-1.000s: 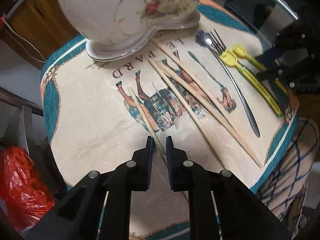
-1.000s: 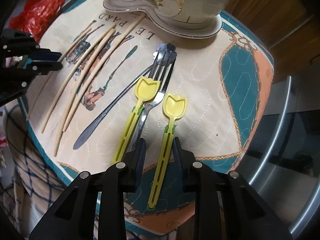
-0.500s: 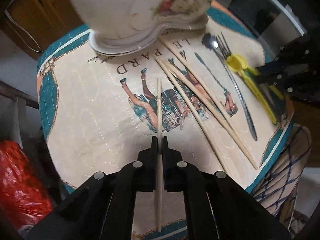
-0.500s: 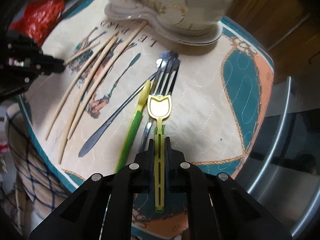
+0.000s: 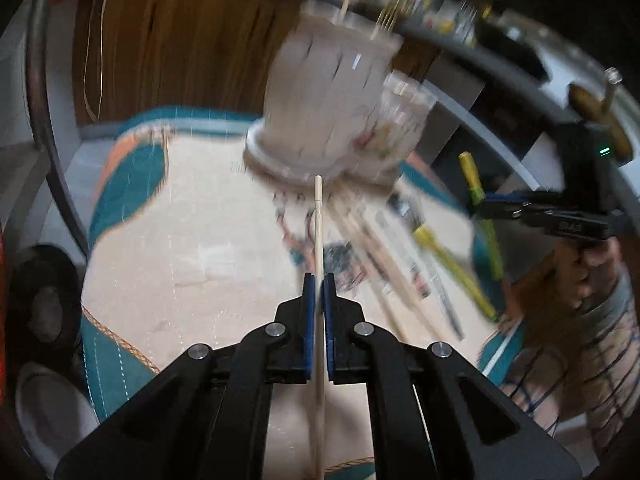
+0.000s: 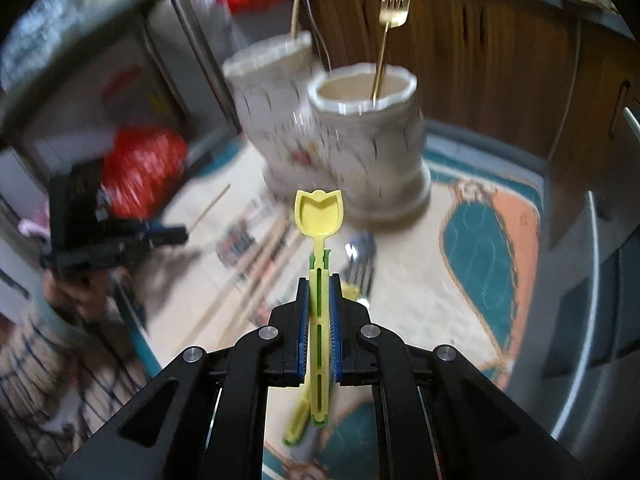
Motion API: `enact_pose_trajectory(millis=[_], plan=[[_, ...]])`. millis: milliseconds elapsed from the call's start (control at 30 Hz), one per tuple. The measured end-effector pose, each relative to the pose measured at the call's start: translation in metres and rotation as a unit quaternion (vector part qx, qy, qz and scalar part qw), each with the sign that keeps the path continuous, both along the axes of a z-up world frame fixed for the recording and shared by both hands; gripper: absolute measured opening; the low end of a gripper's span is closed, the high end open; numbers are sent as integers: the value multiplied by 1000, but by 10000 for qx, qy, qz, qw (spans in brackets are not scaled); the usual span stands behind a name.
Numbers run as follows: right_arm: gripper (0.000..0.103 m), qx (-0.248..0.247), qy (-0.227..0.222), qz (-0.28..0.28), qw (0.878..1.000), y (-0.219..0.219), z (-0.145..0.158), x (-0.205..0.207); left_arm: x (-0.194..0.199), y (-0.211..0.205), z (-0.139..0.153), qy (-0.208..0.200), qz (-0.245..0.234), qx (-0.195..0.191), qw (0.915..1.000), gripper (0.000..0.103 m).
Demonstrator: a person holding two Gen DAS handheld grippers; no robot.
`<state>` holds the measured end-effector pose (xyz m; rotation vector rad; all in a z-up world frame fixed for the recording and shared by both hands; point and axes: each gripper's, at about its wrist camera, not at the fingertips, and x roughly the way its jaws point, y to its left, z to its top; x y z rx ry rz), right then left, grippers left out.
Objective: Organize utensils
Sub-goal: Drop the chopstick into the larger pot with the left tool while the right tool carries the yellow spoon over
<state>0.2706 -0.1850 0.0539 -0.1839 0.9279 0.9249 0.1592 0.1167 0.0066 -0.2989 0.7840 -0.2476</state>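
My left gripper (image 5: 319,280) is shut on a wooden chopstick (image 5: 318,216) and holds it above the table, tip toward the white ceramic utensil holder (image 5: 332,108). My right gripper (image 6: 319,280) is shut on a yellow tulip-shaped plastic spoon (image 6: 319,212), lifted off the mat and pointing at the holder (image 6: 360,148). The holder's two cups contain a gold fork (image 6: 390,20) and a stick. More chopsticks (image 5: 376,256), a second yellow spoon (image 5: 452,268) and metal cutlery (image 6: 360,264) lie on the printed mat. The right gripper also shows in the left wrist view (image 5: 500,210).
The round table carries a teal and orange quilted mat (image 6: 480,248). Wooden cabinets (image 6: 500,60) stand behind. A red bag (image 6: 144,168) sits beside the table on the left. The left hand with its gripper shows in the right wrist view (image 6: 120,240).
Both grippers closed on their utensils and lifted them off the mat, tilting up so the holder's top and the room behind come into view.
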Motion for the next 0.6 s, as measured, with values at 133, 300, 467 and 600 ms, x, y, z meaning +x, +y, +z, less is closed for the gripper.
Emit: enact_pose_trajectory(millis=[133,300,467,600], plan=[[10,728,-117,-187,9971,-7,8,5,-15,1,26,-741,264,-77,9969,4],[10,1149,-206,-282,9928,-7,7,11,-14,3,51,-1318,367,-25,9906,4],[10,1498,-454,-367,9870,-7,15,13,-8,3,73,-1815,508,-37,9821,4],[10,1812,-700,-406,9801,-6,30,15,7,0,90,-2198,556,56,9739,4]])
